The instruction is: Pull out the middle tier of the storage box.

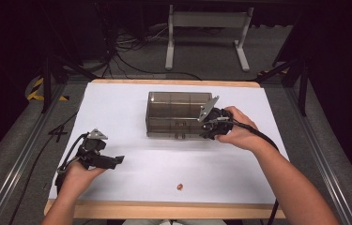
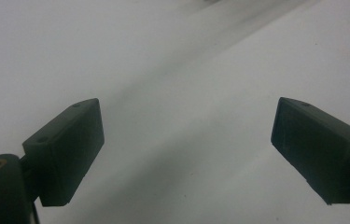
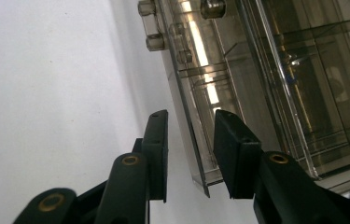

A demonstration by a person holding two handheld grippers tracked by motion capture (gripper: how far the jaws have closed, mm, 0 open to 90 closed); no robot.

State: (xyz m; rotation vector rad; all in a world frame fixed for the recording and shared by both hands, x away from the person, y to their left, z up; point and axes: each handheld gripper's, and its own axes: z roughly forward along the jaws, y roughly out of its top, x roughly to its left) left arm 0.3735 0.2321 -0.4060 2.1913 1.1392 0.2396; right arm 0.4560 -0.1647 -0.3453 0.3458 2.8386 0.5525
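nearest me, a small reddish bit (image 1: pixel 179 186) lies on the bench (image 1: pixel 117 101) by its front edge. left tool (image 1: pixel 112 161) rests wide apart, holding nothing. right tool (image 3: pixel 190 140) straddles the front flap of the smoky clear box (image 1: pixel 176 112) mid-bench, not yet pinched (looks like lid work). next: squeeze, then swing the flap gently.
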